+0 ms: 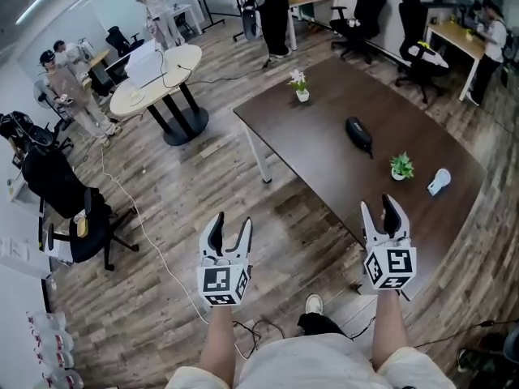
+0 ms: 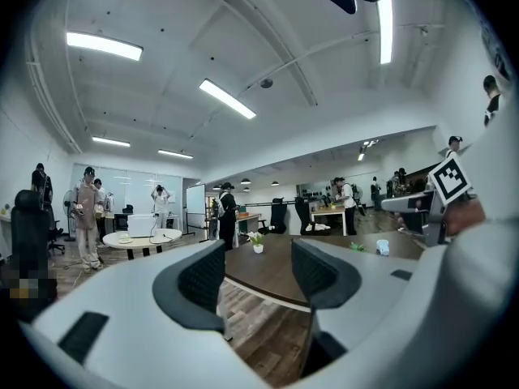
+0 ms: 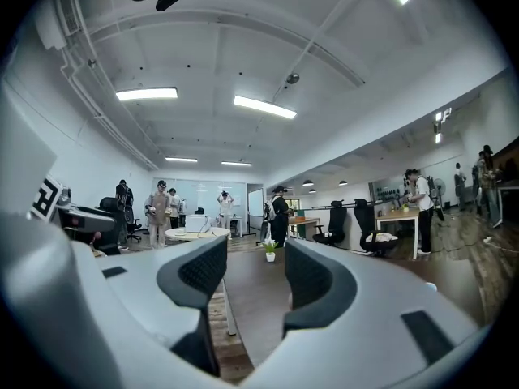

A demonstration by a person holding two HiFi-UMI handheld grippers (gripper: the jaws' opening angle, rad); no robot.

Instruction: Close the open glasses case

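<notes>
**Desk:** What is hard to see from your side?

**Operator:** The glasses case is very small in my head view. It is only a dark oval shape, and I cannot tell whether its lid is up or down. In the two claw views I cannot make it out at all. The near corner of the surface is also covered by my right claw and the forearm behind it.

**Desk:** Where does the case lie?

**Operator:** About in the middle of the surface, well apart from both claws.

**Desk:** And the claws?

**Operator:** I count two. In each claw view the jaws stand wide apart and there is nothing between the pads, only the brown surface and the floor behind them. The right claw is over the near edge of the surface. The left claw is over the wooden floor, beside the surface.

**Desk:** What else do you count on the surface?

**Operator:** One case and two small potted plants. The flowering plant is close to the far left edge, and the green plant is between the case and the right corner. There is also one pale object near the right edge, just beside the green plant. I cannot say what it is.
</notes>
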